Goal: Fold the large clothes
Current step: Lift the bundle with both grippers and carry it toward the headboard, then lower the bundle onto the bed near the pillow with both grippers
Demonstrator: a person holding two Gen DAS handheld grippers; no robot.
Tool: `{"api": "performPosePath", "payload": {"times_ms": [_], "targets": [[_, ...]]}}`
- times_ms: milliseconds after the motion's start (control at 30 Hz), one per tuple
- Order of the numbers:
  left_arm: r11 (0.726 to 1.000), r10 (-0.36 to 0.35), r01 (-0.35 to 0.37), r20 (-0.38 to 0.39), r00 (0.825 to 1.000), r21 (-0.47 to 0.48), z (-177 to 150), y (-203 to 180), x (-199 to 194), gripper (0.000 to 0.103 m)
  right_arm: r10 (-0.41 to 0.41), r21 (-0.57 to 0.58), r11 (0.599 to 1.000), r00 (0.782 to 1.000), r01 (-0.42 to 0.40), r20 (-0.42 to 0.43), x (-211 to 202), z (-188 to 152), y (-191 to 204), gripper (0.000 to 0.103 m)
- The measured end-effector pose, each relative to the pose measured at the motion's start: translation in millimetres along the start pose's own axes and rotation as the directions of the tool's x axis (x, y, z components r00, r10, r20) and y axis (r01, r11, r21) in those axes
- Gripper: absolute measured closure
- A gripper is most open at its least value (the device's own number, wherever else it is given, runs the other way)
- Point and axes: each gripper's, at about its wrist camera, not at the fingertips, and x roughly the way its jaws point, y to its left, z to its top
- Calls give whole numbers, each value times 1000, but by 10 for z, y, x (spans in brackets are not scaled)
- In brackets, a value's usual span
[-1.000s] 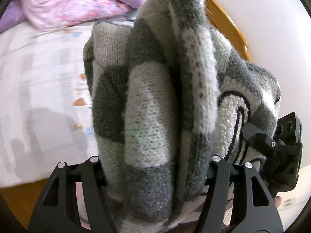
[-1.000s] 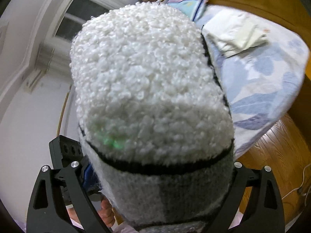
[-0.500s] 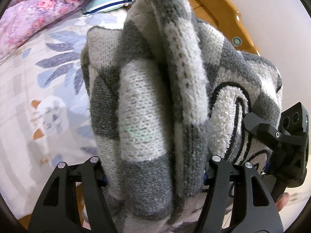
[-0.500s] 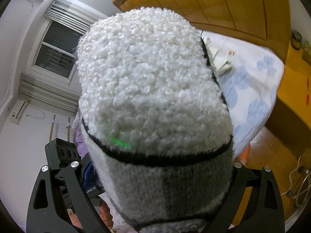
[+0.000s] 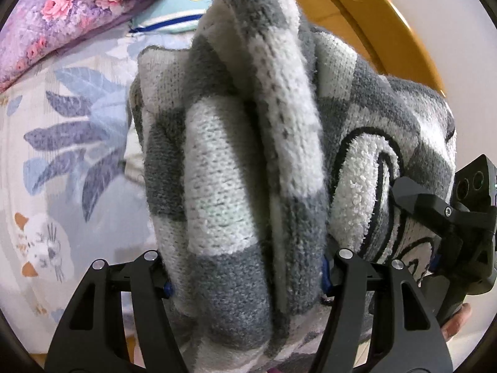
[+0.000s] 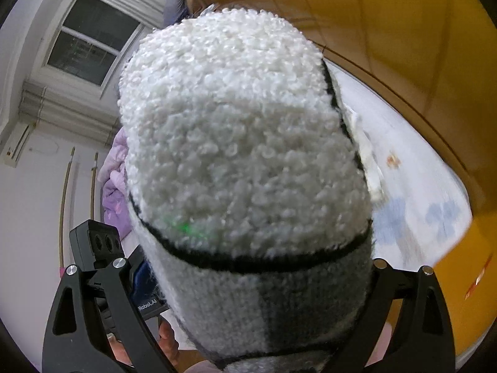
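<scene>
Since the earlier frames the scene behind the load has swung: in the left wrist view the floral bedsheet (image 5: 77, 143) and the purple flowered quilt (image 5: 62, 15) now fill the left side where blurred sheet showed, and in the right wrist view the window (image 6: 90, 43) and wooden wardrobe (image 6: 403, 46) have shifted round. The folded grey-and-white checked sweater (image 5: 236, 171) sits the same way in both tools. The left gripper (image 5: 245, 267) is clamped on the thick knit bundle, its jaws held apart by the bulk; the right gripper (image 6: 257, 283) is likewise pressed on the end with the fluffy white patch (image 6: 242, 143). The sweater is up in the air between the two, above the bed. This looks like the carry step, folding done and the bundle being taken to a resting place. Next it likely needs lowering flat onto the bedding, with both grips released together so the folds do not spring open.
</scene>
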Motion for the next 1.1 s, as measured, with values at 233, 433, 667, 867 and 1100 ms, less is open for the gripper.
{"api": "performPosePath", "payload": {"times_ms": [233,433,667,867,1100], "targets": [[991,56,-48,58,997,-123,721,87,359,40,16,-82,996,993,-25,-118,79,284,-56,12],[961,138,-112,87,987,-251,1253,260,765,40,7,-160,986,974,-44,-229,44,230,-442,11],[923,218,-197,28,976,-329,1613,586,1287,39,-30,-152,988,940,-23,-341,428,328,-661,9],[848,343,-345,-78,936,-403,1583,1145,1782,32,-269,-263,949,877,171,-398,1001,-1,-1048,8],[832,437,-447,-108,893,-328,1500,1268,1618,24,-483,-293,857,858,424,-172,564,-372,-1224,8]]}}
